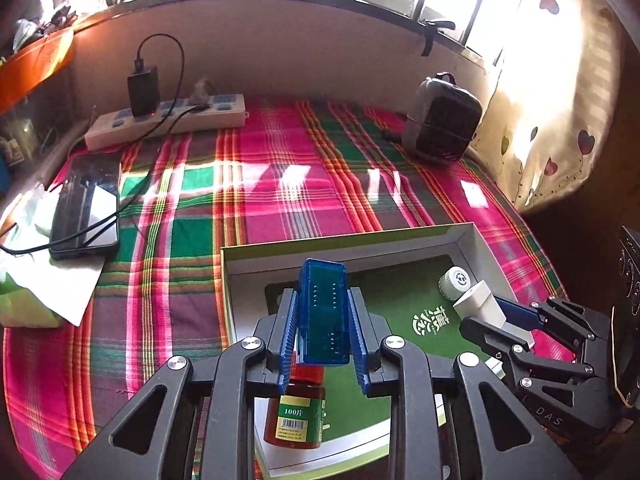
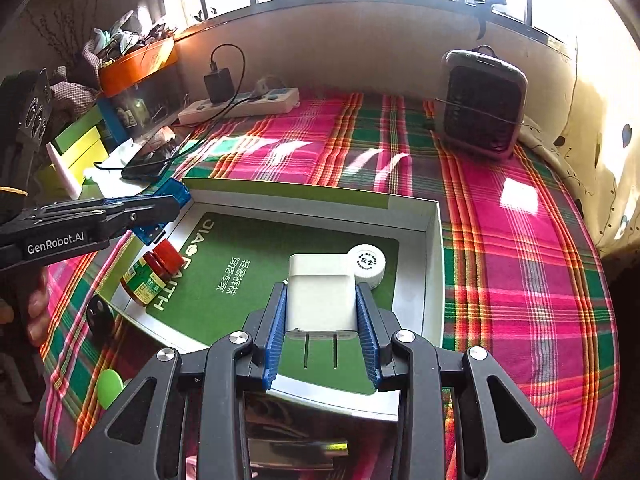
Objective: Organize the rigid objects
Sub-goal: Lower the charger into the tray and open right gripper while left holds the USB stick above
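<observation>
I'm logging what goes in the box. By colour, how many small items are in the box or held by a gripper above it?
Blue: 1, the blue case in the left gripper
White: 2, the charger plug in the right gripper and the white-capped bottle
Red: 1, the red pill bottle
Total: 4
</observation>
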A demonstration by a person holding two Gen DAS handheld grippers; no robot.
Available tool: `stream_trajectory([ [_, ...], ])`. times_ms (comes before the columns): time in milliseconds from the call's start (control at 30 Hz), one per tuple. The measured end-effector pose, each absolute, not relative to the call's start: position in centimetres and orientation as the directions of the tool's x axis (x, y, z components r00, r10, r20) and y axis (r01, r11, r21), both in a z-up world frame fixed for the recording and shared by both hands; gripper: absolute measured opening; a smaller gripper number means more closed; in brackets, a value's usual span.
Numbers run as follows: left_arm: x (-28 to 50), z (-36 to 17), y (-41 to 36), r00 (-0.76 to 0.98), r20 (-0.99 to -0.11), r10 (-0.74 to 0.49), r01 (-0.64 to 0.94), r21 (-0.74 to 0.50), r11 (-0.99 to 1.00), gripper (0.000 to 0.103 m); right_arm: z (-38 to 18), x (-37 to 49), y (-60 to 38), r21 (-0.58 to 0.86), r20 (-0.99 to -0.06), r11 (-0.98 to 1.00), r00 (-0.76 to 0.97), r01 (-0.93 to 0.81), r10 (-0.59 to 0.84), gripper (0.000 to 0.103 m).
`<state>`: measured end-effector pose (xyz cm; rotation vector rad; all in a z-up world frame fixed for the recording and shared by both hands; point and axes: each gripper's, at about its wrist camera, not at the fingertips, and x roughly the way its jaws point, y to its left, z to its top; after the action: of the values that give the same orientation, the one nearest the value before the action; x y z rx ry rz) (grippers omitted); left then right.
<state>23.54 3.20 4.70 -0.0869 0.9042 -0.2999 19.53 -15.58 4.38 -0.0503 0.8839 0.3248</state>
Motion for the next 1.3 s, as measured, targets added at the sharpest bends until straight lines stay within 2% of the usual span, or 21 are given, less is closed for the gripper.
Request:
stream_trajectory([
  [700,26.5,1.6,2.2,0.524,-0.811,-0.261,0.21,-0.174,0.962,0.024,2.1,21.6,-14.3,0.05,-0.798,0.95,0.56,-0.308,0.223,0.035],
  [1300,26.7,1.4,1.8,0.536,-0.814,-0.224,0.209,-0.129,0.969,0.024,1.8,21.6,-14.4,0.057,-0.793,0.951,0.565,-0.304,0.228,0.035],
])
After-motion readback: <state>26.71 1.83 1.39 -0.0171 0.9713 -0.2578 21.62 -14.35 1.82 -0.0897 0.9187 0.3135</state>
